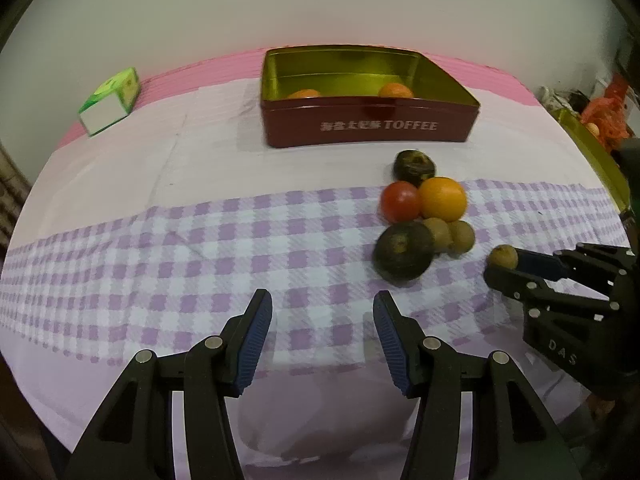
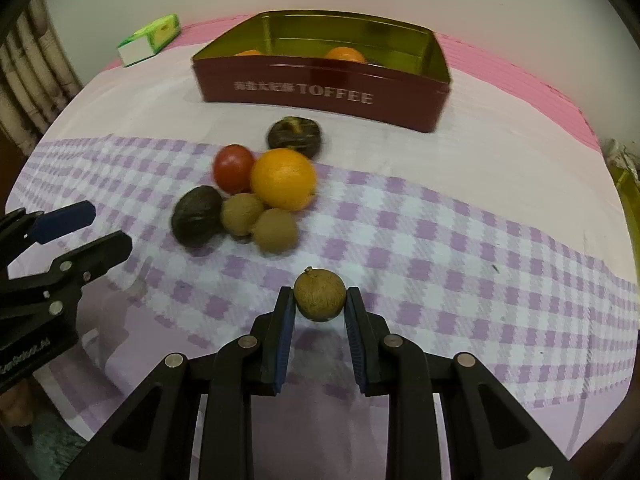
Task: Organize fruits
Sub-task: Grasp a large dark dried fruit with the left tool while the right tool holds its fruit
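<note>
My right gripper (image 2: 320, 300) is shut on a small brown fruit (image 2: 319, 294), held just above the checked cloth; the same brown fruit (image 1: 503, 257) shows at the tip of the right gripper (image 1: 500, 266) in the left wrist view. My left gripper (image 1: 322, 312) is open over bare cloth, nothing between its fingers. A pile lies ahead: an orange (image 2: 283, 179), a red tomato (image 2: 233, 168), two dark fruits (image 2: 197, 215) (image 2: 295, 136) and two more brown fruits (image 2: 241, 213) (image 2: 275, 230). The red toffee tin (image 2: 320, 90) behind holds two oranges (image 2: 345, 55).
A green and white carton (image 2: 150, 40) lies at the far left of the table. A second gold-lined tin (image 1: 596, 156) with orange items sits at the right edge. The left gripper (image 2: 86, 232) reaches in from the left in the right wrist view.
</note>
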`<action>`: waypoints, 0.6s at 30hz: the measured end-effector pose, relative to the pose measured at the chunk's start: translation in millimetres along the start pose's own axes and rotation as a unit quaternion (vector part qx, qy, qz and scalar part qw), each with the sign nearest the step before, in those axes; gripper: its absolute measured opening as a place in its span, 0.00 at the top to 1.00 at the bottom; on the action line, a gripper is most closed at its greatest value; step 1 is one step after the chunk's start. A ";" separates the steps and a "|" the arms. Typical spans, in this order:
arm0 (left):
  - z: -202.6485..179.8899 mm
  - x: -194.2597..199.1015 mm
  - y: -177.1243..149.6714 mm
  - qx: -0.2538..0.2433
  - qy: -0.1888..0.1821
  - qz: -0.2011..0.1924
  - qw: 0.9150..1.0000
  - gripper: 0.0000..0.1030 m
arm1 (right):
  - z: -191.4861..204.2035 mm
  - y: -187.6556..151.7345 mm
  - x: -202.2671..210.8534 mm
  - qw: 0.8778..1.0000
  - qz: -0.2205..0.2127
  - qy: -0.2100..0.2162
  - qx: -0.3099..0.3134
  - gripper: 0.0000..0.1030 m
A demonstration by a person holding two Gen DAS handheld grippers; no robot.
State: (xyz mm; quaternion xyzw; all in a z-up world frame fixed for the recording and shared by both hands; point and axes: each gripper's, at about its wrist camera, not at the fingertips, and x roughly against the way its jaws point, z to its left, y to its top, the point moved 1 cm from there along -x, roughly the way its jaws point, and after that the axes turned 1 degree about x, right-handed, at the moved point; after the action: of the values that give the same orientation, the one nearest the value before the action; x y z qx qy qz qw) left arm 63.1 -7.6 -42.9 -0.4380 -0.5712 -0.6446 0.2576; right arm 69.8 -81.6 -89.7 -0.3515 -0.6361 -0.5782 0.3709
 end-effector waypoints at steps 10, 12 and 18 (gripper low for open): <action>-20.1 -9.4 4.7 -0.013 -0.027 0.012 0.999 0.48 | -19.6 -0.2 0.8 1.000 -0.003 -0.009 -0.025 0.77; -22.8 -11.8 6.6 -0.015 -0.029 0.014 0.999 0.48 | -25.0 -1.5 2.3 1.000 -0.005 -0.007 -0.030 0.77; -26.6 -19.2 12.2 -0.010 -0.040 0.021 0.999 0.48 | -28.5 -3.7 3.3 0.999 -0.008 -0.004 -0.037 0.77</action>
State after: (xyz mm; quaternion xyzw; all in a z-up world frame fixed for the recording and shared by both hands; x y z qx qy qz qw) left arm 75.4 -39.1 -52.2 -0.4781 -0.5650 -0.6268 0.2434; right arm 66.9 -110.2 -86.9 -0.3624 -0.6186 -0.6026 0.3506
